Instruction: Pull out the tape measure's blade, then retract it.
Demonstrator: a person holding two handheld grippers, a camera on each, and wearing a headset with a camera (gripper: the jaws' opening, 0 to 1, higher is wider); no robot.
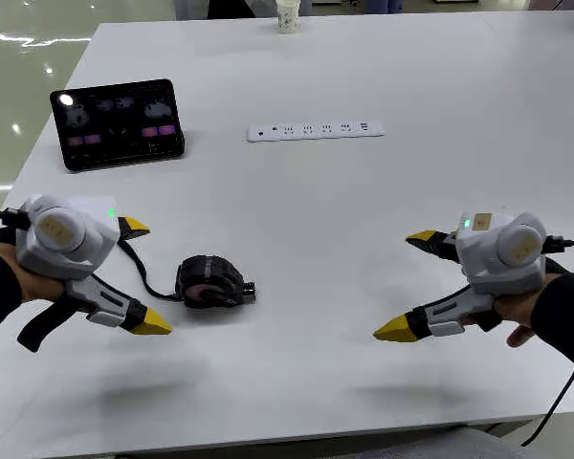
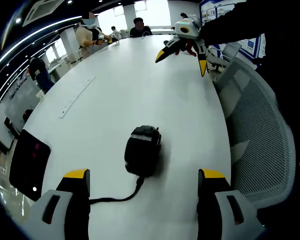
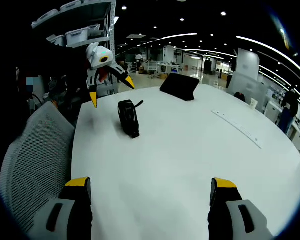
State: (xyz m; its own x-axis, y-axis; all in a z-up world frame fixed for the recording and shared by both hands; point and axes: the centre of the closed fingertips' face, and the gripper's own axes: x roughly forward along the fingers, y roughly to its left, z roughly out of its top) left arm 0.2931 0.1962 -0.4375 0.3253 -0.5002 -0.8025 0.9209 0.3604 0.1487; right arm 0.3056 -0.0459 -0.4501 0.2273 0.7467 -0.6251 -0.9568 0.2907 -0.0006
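**Top view of a white table [image 1: 344, 210].** We are looking down at the tape measure [image 1: 210, 281] — a black case with its blade retracted — lying on the table toward the person's left side. Its dark strap [image 1: 137, 266] is trailing toward the left gripper [image 1: 143, 276]. That gripper is hovering just beside the tape measure with its yellow-tipped jaws spread wide, grasping nothing. In the left gripper view we are seeing the case lying ahead of the two jaw tips and between them, touched by neither. The right gripper [image 1: 407, 284] is hanging over bare table on the right, well apart from the tape measure, with its jaws likewise released and empty. Farther back we are noting a dark tablet [image 1: 118, 122] propped at the left, a white power strip [image 1: 314, 130] near the middle and a paper cup [image 1: 288, 14] at the far edge. A mesh chair [image 2: 260, 130] is standing beside the table in the left gripper view.
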